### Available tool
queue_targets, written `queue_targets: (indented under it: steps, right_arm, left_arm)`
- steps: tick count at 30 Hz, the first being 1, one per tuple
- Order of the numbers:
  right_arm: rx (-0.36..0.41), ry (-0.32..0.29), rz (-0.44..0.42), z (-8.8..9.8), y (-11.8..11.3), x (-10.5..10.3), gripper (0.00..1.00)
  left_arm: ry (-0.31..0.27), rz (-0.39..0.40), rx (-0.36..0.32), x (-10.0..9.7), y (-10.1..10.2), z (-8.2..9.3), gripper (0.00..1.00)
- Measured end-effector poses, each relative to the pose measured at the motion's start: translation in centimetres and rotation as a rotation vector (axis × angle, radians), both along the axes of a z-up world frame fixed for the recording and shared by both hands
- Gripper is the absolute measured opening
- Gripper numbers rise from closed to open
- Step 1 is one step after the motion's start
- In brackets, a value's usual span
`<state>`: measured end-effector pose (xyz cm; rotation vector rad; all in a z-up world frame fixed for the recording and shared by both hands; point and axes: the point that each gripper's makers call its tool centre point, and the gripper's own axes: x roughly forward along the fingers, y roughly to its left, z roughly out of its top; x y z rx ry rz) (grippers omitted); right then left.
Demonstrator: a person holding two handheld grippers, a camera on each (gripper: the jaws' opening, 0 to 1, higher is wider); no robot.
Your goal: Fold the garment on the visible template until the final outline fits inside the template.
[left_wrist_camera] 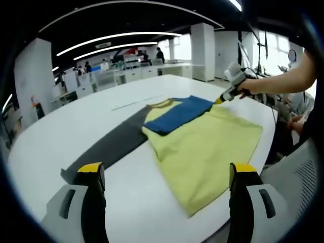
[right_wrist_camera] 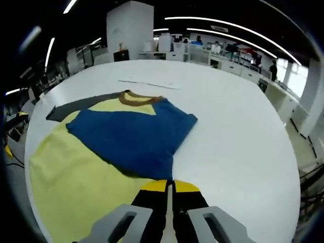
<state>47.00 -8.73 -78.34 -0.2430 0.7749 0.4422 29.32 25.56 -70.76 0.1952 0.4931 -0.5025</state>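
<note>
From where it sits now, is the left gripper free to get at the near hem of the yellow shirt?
Probably yes. The left gripper is open, its jaws standing wide apart, and the yellow shirt lies flat just ahead with bare white table between them. The right gripper works the far edge, out of the path.

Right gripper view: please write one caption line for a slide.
Shut right gripper at the blue sleeve folded over the yellow T-shirt on the white table.

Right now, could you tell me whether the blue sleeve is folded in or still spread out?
Folded in: the blue sleeve lies flat across the yellow shirt, not out to the side.
</note>
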Motion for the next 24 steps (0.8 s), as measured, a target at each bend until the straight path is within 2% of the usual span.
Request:
queue_targets:
  steps: [6,11,14,18,24]
  right_arm:
    - [-0.05,-0.003,0.007,-0.32,-0.43,-0.04,0.0]
    - [-0.055,0.013,-0.01,-0.65,-0.82,-0.06,0.0]
    - [0.007,0.029,-0.062,-0.56,-0.96,-0.05,0.0]
    - [0.16,0.062,-0.142,-0.01,-0.55,-0.3,0.0]
    - [0.235,0.087,-0.16,0.16,-0.23,-0.59,0.05]
  left_arm:
    - [0.001,0.004,0.001,-0.01,0.12,-0.08,0.99]
    - [0.002,0.01,0.003,0.02,0.3,-0.07,0.99]
    - [0.0,0.012,0.003,0.04,0.36,-0.02,0.99]
    - [0.001,0.013,0.003,-0.01,0.38,-0.06,0.99]
    - [0.005,0.014,0.007,-0.08,0.47,-0.24,0.99]
